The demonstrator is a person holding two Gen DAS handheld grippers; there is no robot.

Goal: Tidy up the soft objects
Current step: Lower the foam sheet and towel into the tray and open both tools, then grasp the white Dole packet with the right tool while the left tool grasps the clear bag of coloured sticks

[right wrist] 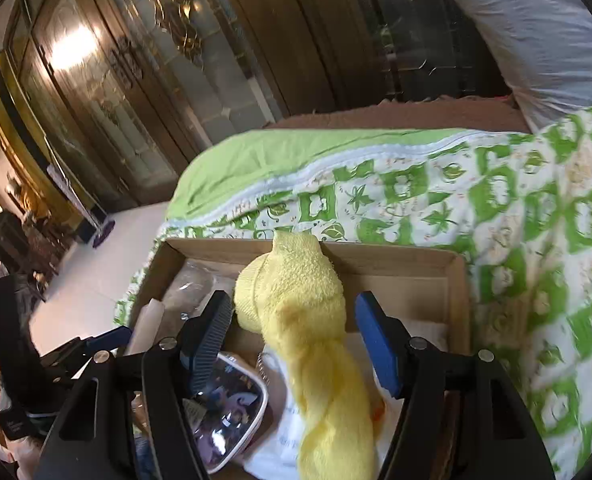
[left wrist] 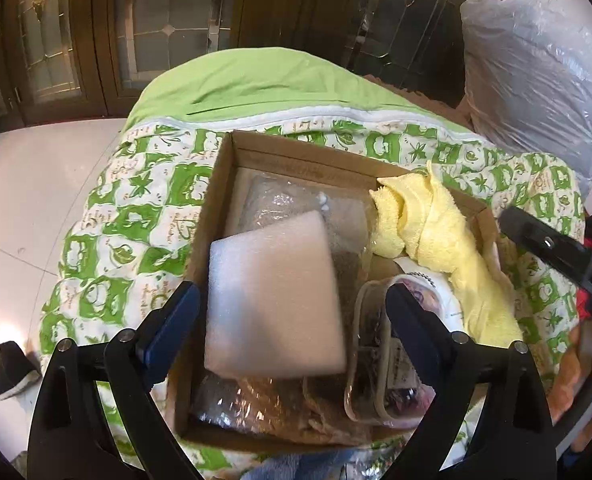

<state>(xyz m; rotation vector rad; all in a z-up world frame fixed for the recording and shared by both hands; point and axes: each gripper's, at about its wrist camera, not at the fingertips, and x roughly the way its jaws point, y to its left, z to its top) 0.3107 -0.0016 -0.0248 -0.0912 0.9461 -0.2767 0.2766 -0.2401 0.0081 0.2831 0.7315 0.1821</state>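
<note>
cardboard box (left wrist: pixel 215 184): holds foam block (left wrist: pixel 271 296), yellow towel (right wrist: pixel 296 304), clear pouch (left wrist: pixel 380 360)
left gripper (left wrist: pixel 291 308): jaws released
right gripper (right wrist: pixel 291 332): jaws released, flanking towel

A cardboard box (left wrist: pixel 215 184) sits on a quilt (left wrist: pixel 107 240) that covers a bed. Inside the box, a foam block (left wrist: pixel 273 296) lies at the left on plastic-wrapped packets (left wrist: pixel 271 200); a clear pouch (left wrist: pixel 380 376) lies to its right, and a towel (left wrist: pixel 436 240) drapes over the box's right side. A bagged pillow (left wrist: pixel 536 80) lies behind, to the right. A shoe (left wrist: pixel 11 368) rests on the floor (left wrist: pixel 35 184), left of the bed.
</note>
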